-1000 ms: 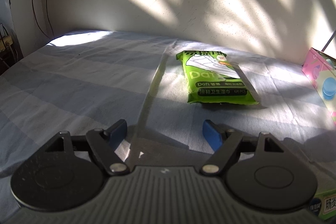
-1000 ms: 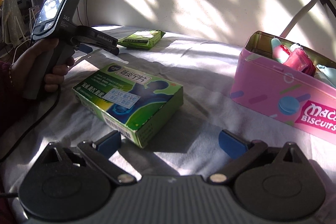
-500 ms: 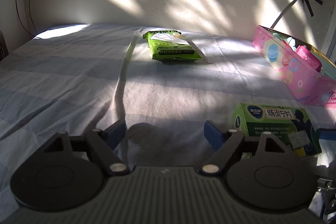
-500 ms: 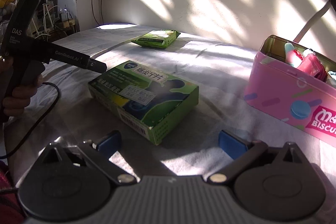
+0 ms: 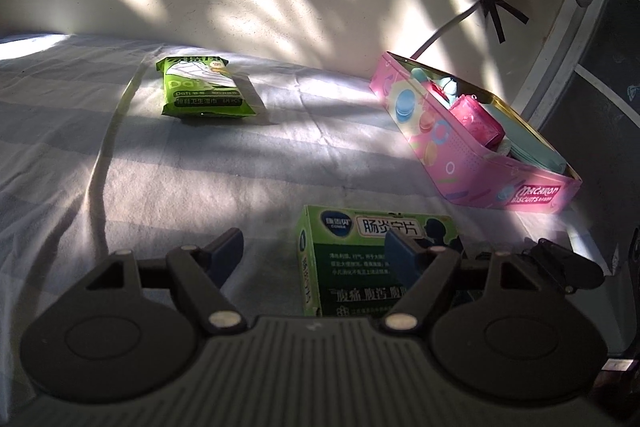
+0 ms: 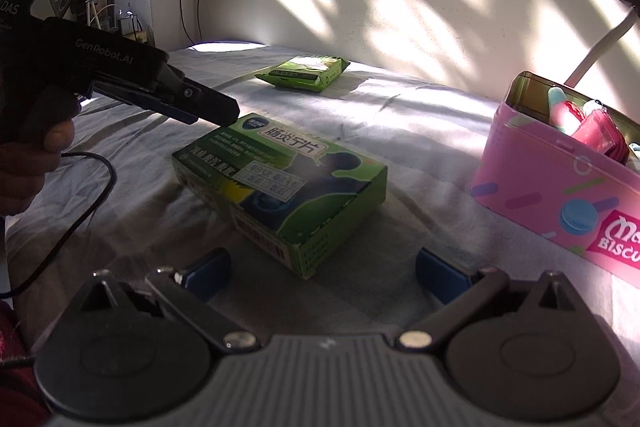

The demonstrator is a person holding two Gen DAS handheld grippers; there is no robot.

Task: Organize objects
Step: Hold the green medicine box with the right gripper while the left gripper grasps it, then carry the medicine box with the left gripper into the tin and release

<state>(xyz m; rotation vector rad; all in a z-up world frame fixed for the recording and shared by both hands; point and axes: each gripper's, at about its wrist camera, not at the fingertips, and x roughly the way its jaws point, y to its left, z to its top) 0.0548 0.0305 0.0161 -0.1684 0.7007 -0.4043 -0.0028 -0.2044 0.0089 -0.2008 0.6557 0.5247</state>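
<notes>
The green medicine box (image 6: 280, 183) lies flat on the striped bedsheet (image 5: 120, 155), between your two grippers and just short of the pink biscuit tin (image 5: 472, 155), which stands open with a few pink and teal items already inside. The green wipes packet (image 5: 206, 93) sits farther back, well apart from both.

Your left gripper (image 5: 316, 251) has its jaws spread wide and empty; in its own view the right finger overlaps the box's top face while the left finger hangs over bare sheet. From the right wrist view its tip sits at the box's far corner — whether it touches, you cannot tell. Your right gripper (image 6: 322, 267) is also wide and holds nothing, facing the box's near corner.

The likely step is taking the box for the tin. Pick one gripper — two on a light carton will skew it. Slide the left gripper sideways until the box sits squarely between the fingers, then lower so the pads meet the long side walls, not the lid. Close gently, since thin card will probably buckle. Lift level before heading to the tin
</notes>
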